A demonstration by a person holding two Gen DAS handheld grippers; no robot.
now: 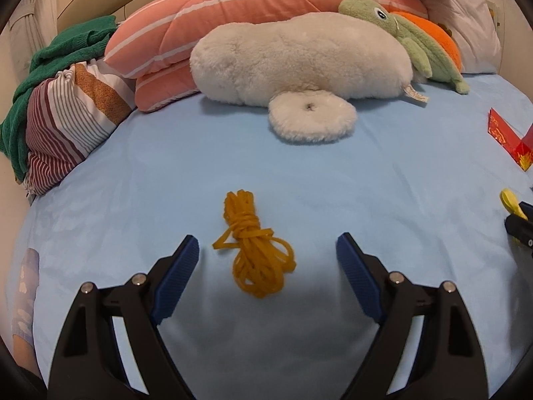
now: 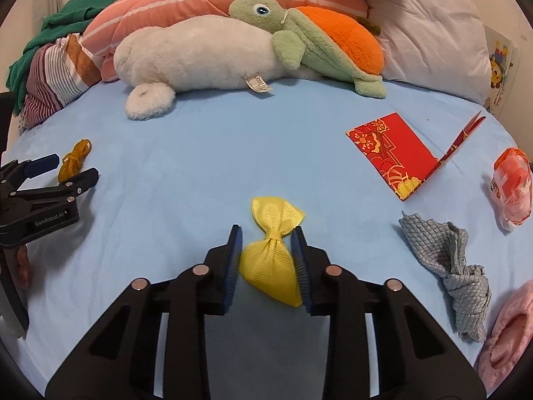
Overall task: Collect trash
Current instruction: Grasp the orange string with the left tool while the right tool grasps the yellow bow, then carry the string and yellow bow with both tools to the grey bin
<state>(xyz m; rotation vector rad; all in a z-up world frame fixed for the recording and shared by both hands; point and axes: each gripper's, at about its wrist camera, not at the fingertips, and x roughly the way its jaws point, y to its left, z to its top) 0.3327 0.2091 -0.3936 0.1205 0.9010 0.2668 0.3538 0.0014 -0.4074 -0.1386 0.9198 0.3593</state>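
Observation:
A bundle of yellow rubber bands (image 1: 255,246) lies on the light blue bed sheet (image 1: 383,180). My left gripper (image 1: 268,246) is open, one finger on each side of the bundle, not touching it. The bundle also shows in the right wrist view (image 2: 74,160), between the left gripper's fingers (image 2: 71,170). A yellow ribbon bow (image 2: 274,248) lies on the sheet. My right gripper (image 2: 266,238) has its blue pads (image 2: 235,260) closed against the bow's sides at its knot.
A red envelope (image 2: 403,156), a grey knotted cloth (image 2: 449,270), a plastic wrapper (image 2: 511,186) and a pink fuzzy thing (image 2: 509,336) lie right. A white plush (image 1: 299,63), a green turtle plush (image 2: 316,40), pillows (image 1: 233,16) and a green garment (image 1: 50,66) line the back.

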